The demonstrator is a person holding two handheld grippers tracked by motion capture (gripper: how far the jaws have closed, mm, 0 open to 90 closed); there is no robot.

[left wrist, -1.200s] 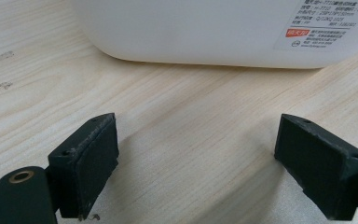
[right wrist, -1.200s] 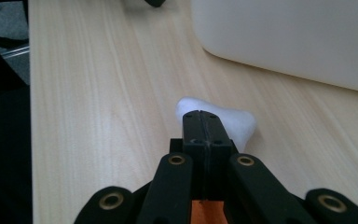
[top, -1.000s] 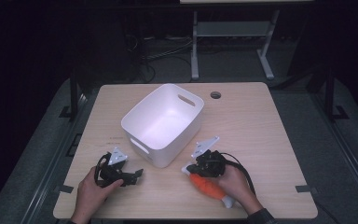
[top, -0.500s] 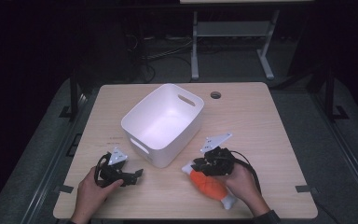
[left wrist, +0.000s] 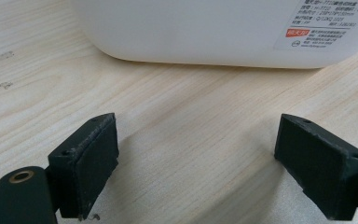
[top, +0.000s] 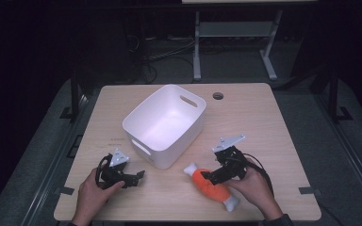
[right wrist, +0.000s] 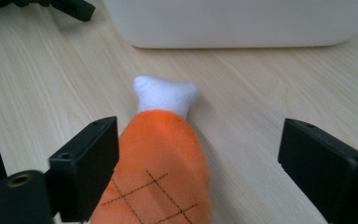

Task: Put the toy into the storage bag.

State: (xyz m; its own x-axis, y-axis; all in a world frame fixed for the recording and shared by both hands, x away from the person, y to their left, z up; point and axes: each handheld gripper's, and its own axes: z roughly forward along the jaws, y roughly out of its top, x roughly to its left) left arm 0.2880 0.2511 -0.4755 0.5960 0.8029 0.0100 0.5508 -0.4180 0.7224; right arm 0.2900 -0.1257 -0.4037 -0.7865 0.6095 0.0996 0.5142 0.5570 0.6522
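An orange plush drumstick (top: pixel 213 187) with white ends lies on the wooden table (top: pixel 264 122) near the front edge. My right gripper (top: pixel 208 176) hovers over its left half. Its jaws have just been opening and now stand wide, and the toy (right wrist: pixel 158 158) lies between them, close to the left pad (right wrist: pixel 91 161), with a wide gap to the right pad. My left gripper (top: pixel 138 175) rests at the front left, open with nothing in it, and points at the white tub (top: pixel 165 123). In the left gripper view bare wood lies between the left gripper (left wrist: pixel 198 122) pads.
The tub's wall (left wrist: pixel 205 28) with a label sticker (left wrist: pixel 324 23) stands just ahead of the left gripper. A cable hole (top: pixel 218 96) sits at the table's back. Beyond the table are a dark floor, cables and a white stand (top: pixel 235 33).
The right gripper's jaws have gone from shut on the plush drumstick to wide open. That hand has shifted slightly right and up. The left hand has stayed put.
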